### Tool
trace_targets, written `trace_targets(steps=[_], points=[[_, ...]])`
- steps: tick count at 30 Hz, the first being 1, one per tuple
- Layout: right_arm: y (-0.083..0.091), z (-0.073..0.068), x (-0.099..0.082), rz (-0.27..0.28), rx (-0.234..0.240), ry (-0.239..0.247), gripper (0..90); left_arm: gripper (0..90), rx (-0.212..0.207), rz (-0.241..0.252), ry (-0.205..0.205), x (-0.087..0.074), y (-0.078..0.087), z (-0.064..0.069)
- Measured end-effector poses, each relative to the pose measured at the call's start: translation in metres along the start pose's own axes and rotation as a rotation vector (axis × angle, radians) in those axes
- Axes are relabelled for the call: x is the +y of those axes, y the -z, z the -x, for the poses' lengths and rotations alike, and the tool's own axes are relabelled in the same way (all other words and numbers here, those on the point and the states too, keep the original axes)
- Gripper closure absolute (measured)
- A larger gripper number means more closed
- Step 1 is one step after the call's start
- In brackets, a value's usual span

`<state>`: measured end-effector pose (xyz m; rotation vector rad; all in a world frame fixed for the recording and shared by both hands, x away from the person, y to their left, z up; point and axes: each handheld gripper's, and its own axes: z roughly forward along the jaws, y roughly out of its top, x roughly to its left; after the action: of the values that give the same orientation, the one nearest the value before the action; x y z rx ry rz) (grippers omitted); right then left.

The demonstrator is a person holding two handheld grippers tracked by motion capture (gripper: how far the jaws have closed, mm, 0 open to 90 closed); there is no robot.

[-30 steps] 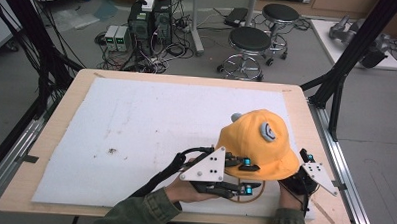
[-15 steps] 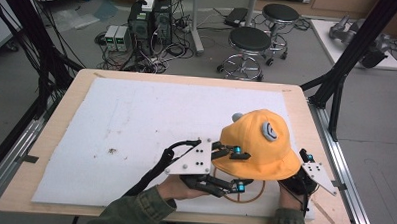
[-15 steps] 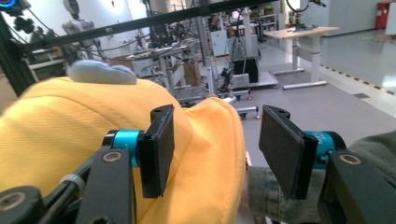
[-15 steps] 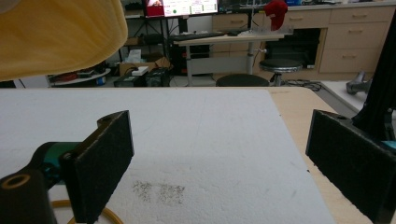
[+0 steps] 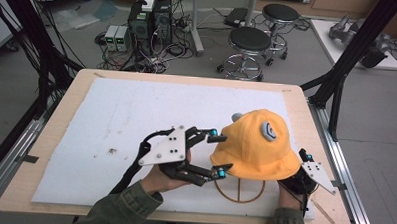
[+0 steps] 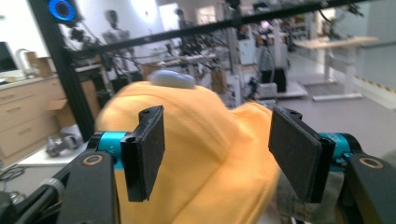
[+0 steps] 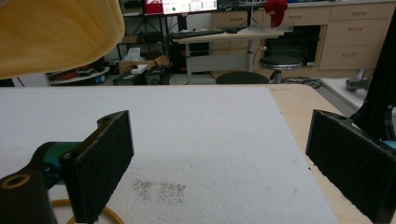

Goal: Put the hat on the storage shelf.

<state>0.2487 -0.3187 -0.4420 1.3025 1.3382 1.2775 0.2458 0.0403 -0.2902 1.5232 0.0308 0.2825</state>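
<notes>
A yellow bucket hat (image 5: 255, 144) with a grey round patch (image 5: 267, 129) sits raised on a stand with a wooden ring base (image 5: 239, 192), at the front right of the white mat. My left gripper (image 5: 219, 154) is just left of the brim. Its jaws have just been opening and stand wide, and the pads touch nothing. In the left gripper view the hat (image 6: 210, 121) lies beyond the open left gripper (image 6: 215, 149). My right gripper (image 5: 304, 173) rests low under the hat's right brim. The right gripper (image 7: 224, 168) is open over bare mat, with the brim (image 7: 56, 32) at the upper left.
The white foam mat (image 5: 136, 115) covers most of the wooden table (image 5: 297, 103). Black frame posts (image 5: 337, 82) stand at both table sides. Stools (image 5: 249, 43) and computer boxes (image 5: 149, 20) are on the floor behind. A small dark smudge (image 5: 112, 150) marks the mat.
My left gripper has drawn back to the left from the hat's brim, and its jaws have spread apart. The hat stays on its stand. The right gripper has not moved.
</notes>
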Motion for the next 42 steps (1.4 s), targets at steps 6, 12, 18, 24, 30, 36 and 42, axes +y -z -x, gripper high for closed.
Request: trace_targets(steps=[6, 12, 18, 24, 30, 36, 42], points=[[-0.001, -0.001, 0.000, -0.006, 0.003, 0.002, 6.5, 35.3, 0.075, 0.042, 0.042, 0.002, 0.023, -0.017], [-0.002, -0.001, -0.001, -0.008, 0.003, 0.009, 6.5, 33.4, 0.131, 0.076, 0.070, -0.002, 0.040, -0.028], [-0.002, 0.000, -0.001, -0.009, 0.003, 0.008, 6.4, 32.1, 0.214, 0.074, 0.080, -0.006, 0.062, -0.038], [-0.002, -0.001, 0.000, -0.008, 0.004, 0.007, 6.5, 31.7, 0.313, 0.074, 0.097, -0.012, 0.089, -0.050], [-0.002, -0.002, 0.000, -0.011, 0.005, 0.004, 6.5, 31.7, 0.403, 0.076, 0.098, -0.018, 0.116, -0.058], [-0.002, -0.001, -0.001, -0.010, 0.004, 0.001, 6.5, 31.7, 0.528, 0.068, 0.111, -0.025, 0.141, -0.067], [-0.002, -0.001, 0.000, -0.007, 0.002, 0.002, 6.5, 31.4, 0.676, 0.032, 0.106, -0.030, 0.159, -0.078]])
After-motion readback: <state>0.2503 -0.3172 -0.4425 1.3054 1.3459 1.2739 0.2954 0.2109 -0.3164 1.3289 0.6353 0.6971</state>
